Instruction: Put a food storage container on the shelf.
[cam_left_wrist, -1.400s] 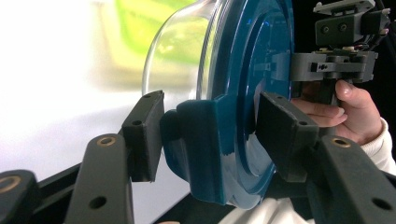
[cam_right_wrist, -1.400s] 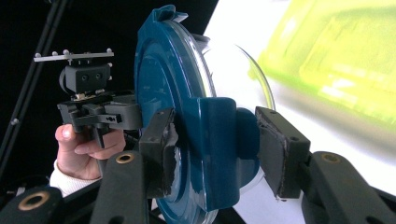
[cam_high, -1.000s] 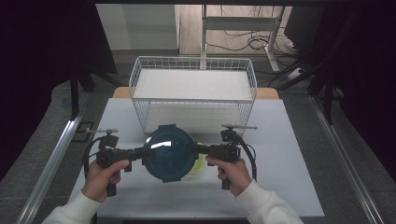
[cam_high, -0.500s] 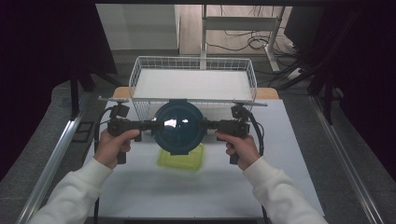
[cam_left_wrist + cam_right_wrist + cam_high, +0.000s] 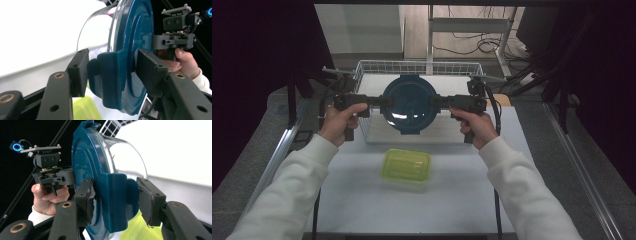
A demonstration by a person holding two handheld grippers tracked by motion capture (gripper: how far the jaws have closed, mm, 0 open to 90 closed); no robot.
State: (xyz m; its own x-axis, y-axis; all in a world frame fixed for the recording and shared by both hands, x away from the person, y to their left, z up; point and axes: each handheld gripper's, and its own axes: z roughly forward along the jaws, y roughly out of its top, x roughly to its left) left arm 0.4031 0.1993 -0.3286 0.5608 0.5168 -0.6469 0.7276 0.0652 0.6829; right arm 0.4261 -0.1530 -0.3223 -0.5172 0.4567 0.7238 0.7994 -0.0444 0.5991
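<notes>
A round clear container with a dark blue lid (image 5: 408, 102) hangs in the air over the front part of a white wire basket (image 5: 417, 64). My left gripper (image 5: 382, 101) is shut on the lid's left latch tab, and my right gripper (image 5: 435, 102) is shut on the right tab. In the left gripper view the pads (image 5: 79, 72) squeeze the blue tab (image 5: 110, 75) from both sides. The right gripper view has the same grip, with the tab (image 5: 115, 195) between its worn pads (image 5: 87, 202). The clear bowl (image 5: 127, 157) faces away below the lid.
A rectangular container with a yellow-green lid (image 5: 406, 166) lies on the white table (image 5: 362, 200) in front of the basket. Metal frame rails run along both sides of the table. Cables and a desk leg lie on the floor beyond the basket.
Both hands have lifted the blue-lidded container up and away from the person, from above the green container to over the basket. The green container stays where it was.
</notes>
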